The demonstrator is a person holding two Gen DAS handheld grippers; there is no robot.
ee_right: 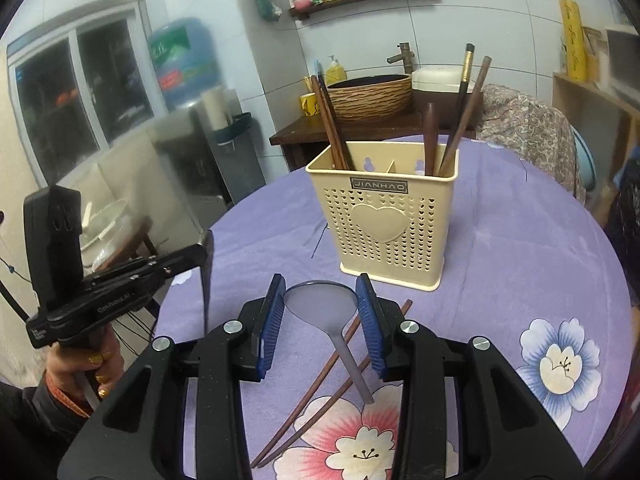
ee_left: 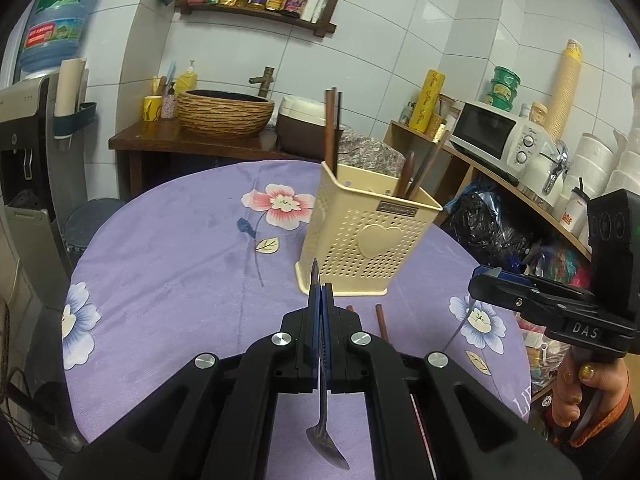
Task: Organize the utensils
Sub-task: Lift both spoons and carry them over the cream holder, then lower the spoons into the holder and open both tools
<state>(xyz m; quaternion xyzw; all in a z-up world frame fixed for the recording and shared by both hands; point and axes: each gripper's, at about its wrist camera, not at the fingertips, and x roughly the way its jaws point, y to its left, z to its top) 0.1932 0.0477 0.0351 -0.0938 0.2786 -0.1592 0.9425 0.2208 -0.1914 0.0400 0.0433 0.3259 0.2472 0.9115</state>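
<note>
A round table (ee_right: 520, 240) covered in a lilac cloth printed with large flowers fills the middle of a small tiled kitchen. Behind it stand a water dispenser (ee_left: 28, 140) topped with a blue bottle, a dark wooden counter carrying a woven basin (ee_left: 226, 114), and a white microwave (ee_left: 496, 136) on a shelf to one side.

Toward the back of the table stands a cream plastic utensil holder (ee_right: 390, 216), upright, perforated, with a raised heart on its front and a divider splitting it into compartments. Wooden chopsticks (ee_right: 330, 120) lean out of its left compartment; a dark wooden handle and two more sticks (ee_right: 460, 120) rise from the right one.

In front of the holder, a loose pair of wooden chopsticks (ee_right: 320, 384) lies flat on the cloth, running diagonally.

The left gripper (ee_left: 320, 300) has its blue pads pressed together on the handle of a metal spoon (ee_left: 324, 440). The handle tip pokes out past the fingertips, while the bowl hangs down below the jaws, above the cloth.

The right gripper (ee_right: 320, 312) has its fingers spread wide apart. Between them sits the bowl of a grey ladle-shaped spoon (ee_right: 324, 304), with its handle pointing back toward the camera across the loose chopsticks; I cannot tell if the pads touch it.

A hand (ee_left: 580, 392) holds the right gripper's grip.
</note>
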